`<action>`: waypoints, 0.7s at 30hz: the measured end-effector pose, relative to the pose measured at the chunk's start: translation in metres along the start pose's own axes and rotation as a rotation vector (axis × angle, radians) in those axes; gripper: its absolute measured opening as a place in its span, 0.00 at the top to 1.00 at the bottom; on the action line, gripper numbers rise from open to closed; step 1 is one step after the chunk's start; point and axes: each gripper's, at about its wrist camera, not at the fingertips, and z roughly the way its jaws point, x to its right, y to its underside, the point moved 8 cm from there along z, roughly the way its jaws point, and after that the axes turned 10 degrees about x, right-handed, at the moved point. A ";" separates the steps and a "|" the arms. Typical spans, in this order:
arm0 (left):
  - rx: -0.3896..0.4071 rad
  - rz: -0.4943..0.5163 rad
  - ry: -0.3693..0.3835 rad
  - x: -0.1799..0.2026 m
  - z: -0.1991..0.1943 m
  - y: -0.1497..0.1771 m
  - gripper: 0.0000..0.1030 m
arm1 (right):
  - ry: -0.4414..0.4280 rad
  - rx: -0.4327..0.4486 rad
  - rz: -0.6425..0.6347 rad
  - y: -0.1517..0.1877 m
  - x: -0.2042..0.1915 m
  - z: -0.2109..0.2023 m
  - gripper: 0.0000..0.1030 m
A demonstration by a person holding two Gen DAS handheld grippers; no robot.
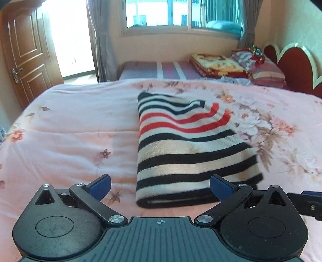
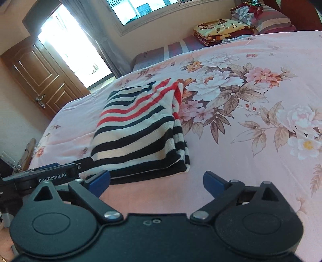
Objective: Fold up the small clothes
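Observation:
A small knit garment [image 1: 187,149] with black, cream and red stripes lies folded into a narrow stack on the pink floral bedspread [image 1: 70,125]. It also shows in the right wrist view [image 2: 138,131], with its layered edges at the right side. My left gripper [image 1: 160,186] is open and empty, just in front of the garment's near hem. My right gripper [image 2: 157,181] is open and empty, near the garment's near right corner. The left gripper's body [image 2: 46,175] shows at the left of the right wrist view.
Folded blankets [image 1: 217,64] and pillows [image 1: 265,70] are stacked at the far end by a red headboard [image 1: 295,66]. A wooden door [image 1: 26,54] stands at the far left, a window [image 1: 181,14] behind the bed.

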 end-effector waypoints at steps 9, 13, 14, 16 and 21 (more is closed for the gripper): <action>0.124 -0.055 -0.040 0.006 -0.151 0.011 0.00 | -0.077 0.003 -0.176 0.029 -0.036 -0.113 0.01; 0.161 -0.090 -0.051 0.012 -0.216 0.028 0.00 | -0.045 0.120 -0.275 0.049 -0.046 -0.176 0.01; 0.164 -0.090 -0.051 0.014 -0.232 0.033 0.00 | -0.027 0.156 -0.297 0.053 -0.048 -0.193 0.01; 0.169 -0.078 -0.059 0.018 -0.255 0.039 0.00 | 0.009 0.234 -0.346 0.056 -0.052 -0.224 0.01; 0.185 -0.070 -0.080 0.020 -0.304 0.048 0.00 | 0.149 0.385 -0.435 0.054 -0.054 -0.284 0.01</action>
